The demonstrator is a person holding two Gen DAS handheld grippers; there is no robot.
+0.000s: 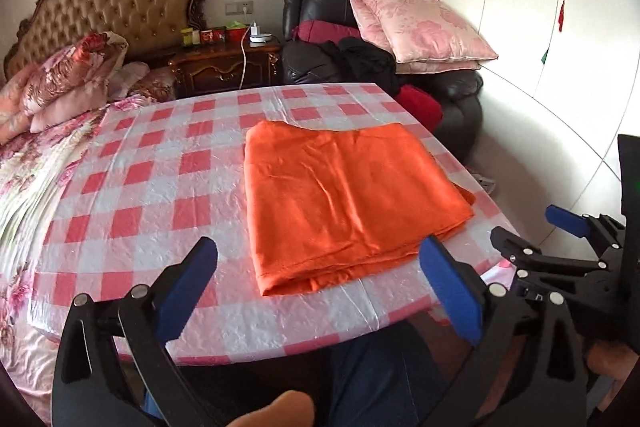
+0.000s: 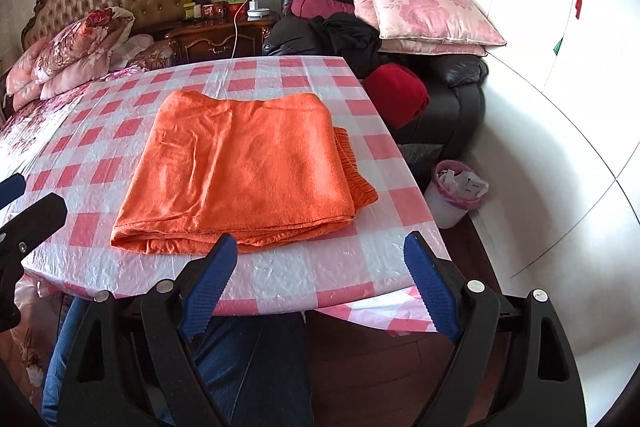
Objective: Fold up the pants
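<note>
Bedroom desk under a pink-checked cover, bearing folded orange pants; both claws stand off its near edge.

Left to right: the left claw is spread wide and empty, the pants ahead of it and slightly to its right; the right claw is likewise wide apart and empty, the pants ahead and to its left. The bundle's long edges run roughly across both views, waistband protruding at right. Neither claw touches cloth; the right appears marginally nearer that loose waistband, should it need tucking.
</note>
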